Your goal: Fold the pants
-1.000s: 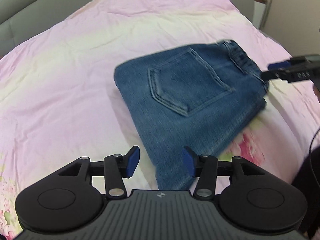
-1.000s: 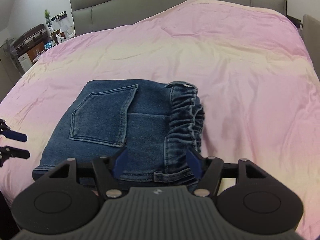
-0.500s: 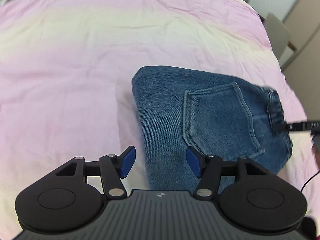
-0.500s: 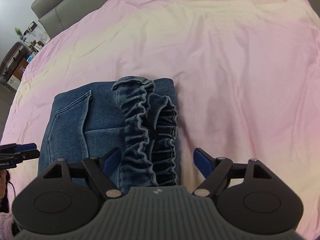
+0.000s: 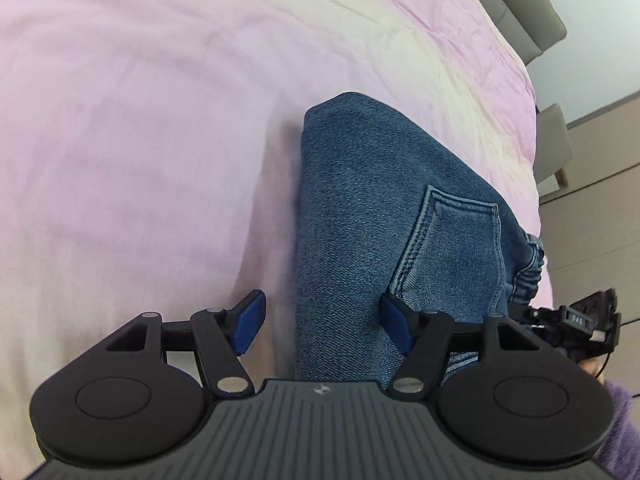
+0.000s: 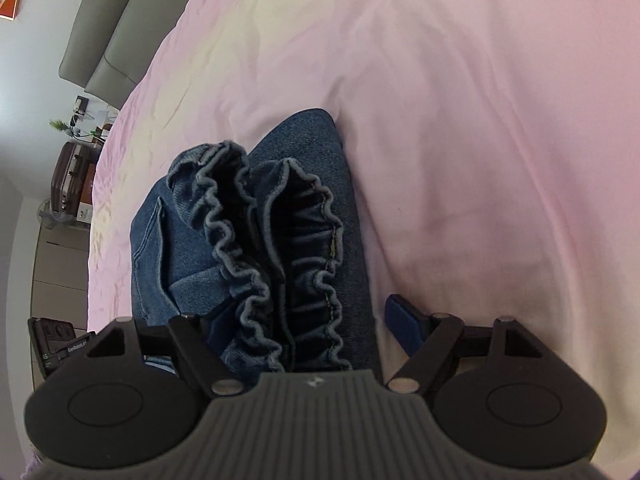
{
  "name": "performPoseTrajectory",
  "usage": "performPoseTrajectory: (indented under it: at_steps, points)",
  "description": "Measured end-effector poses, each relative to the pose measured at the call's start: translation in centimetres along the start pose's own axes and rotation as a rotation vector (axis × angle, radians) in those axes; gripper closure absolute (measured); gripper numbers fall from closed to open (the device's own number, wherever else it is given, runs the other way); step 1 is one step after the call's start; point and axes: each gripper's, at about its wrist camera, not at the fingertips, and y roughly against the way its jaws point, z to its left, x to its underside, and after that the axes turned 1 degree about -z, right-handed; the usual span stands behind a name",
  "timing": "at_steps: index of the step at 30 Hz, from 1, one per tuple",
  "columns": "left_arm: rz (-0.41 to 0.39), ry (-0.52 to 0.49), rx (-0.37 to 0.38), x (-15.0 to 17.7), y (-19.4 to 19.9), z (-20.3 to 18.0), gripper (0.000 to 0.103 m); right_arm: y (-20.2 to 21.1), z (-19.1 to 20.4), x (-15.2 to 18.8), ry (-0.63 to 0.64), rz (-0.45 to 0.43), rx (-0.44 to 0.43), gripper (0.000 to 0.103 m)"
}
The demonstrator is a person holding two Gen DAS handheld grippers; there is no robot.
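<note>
folded jeans (image 5: 360, 216) half hidden between apart, just-moving jaws of both grippers, unclamped

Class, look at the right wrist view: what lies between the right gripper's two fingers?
In the right wrist view, the jeans' ruffled elastic waistband lies between the open fingers of the right gripper, unclamped.

The pants (image 5: 360, 220) are blue denim with lighter blue stitching on the pocket (image 5: 452, 248). The bedcover (image 5: 140, 140) is pale pink with cream patches. The headboard (image 6: 104, 40) is grey. The gripper pads (image 5: 250, 320) are dark blue on black fingers
</note>
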Motion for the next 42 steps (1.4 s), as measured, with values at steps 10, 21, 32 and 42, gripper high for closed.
performPoseTrajectory:
  at_steps: [10, 21, 32, 42]
  points:
    - [-0.066, 0.049, -0.059, 1.2, 0.5, -2.7, 0.065, 1.4, 4.7, 1.3, 0.119, -0.046, 0.122, 0.054]
    - [-0.115, 0.014, -0.072, 3.8, 5.4, -5.3, 0.075, 6.0, 11.8, 4.4, 0.211, -0.065, 0.239, 0.060]
    - [-0.205, 0.031, -0.080, 4.8, 12.3, -2.4, 0.075, 6.4, 19.9, 10.0, 0.267, -0.042, 0.209, 0.062]
    - [-0.248, -0.076, -0.212, 1.9, 20.9, 1.4, 0.075, -1.0, 28.8, 13.3, 0.259, -0.042, 0.045, 0.062]
